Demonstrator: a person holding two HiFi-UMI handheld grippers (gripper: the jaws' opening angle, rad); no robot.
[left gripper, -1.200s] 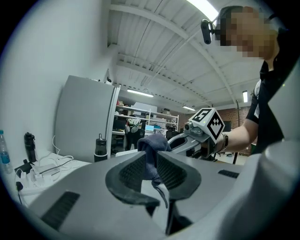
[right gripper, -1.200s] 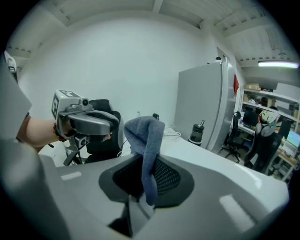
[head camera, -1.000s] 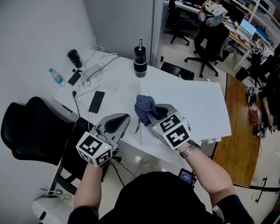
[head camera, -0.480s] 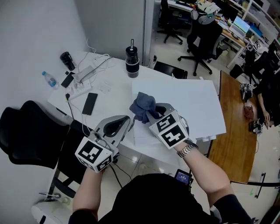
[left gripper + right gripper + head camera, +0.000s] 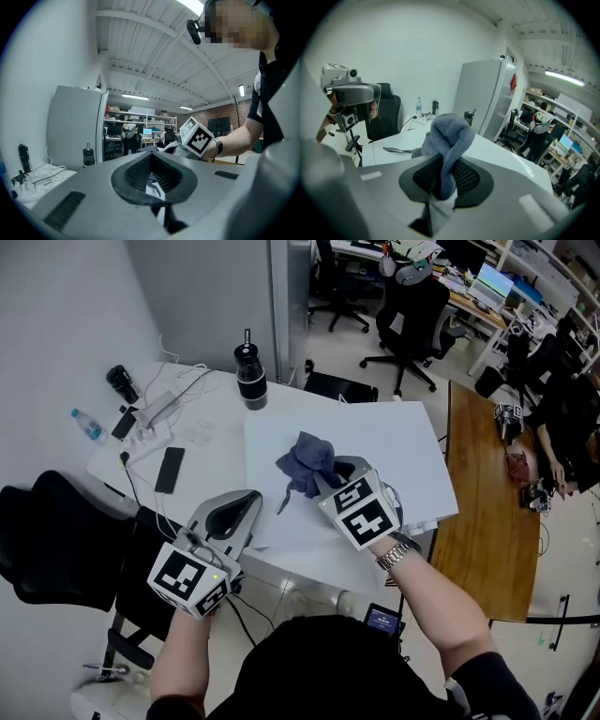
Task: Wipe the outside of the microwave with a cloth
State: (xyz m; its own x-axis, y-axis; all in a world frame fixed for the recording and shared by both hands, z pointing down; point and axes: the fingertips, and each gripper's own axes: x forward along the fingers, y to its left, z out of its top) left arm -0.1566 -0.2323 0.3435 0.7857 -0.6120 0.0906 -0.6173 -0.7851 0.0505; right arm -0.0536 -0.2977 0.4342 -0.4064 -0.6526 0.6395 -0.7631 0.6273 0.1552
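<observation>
Head camera's high over the person, staring steeply down on the white top [image 5: 375, 442], with the left gripper [image 5: 251, 498] and right gripper [image 5: 325, 482] close beneath it. The left gripper view runs level along its own jaws, low and close, facing the right gripper and the office beyond. The right gripper view tips down past the cloth [image 5: 447, 136], facing the left gripper. All three catch the black bottle [image 5: 250, 379].

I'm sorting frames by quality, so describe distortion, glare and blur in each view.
Head view: evenly lit and sharp, with mild wide-angle bending at the edges. Left gripper view: strong fisheye inside a dark round rim, glare from the ceiling lamp, a mosaic patch top right. Right gripper view: same fisheye rim; the cloth sits close and looks slightly soft.
</observation>
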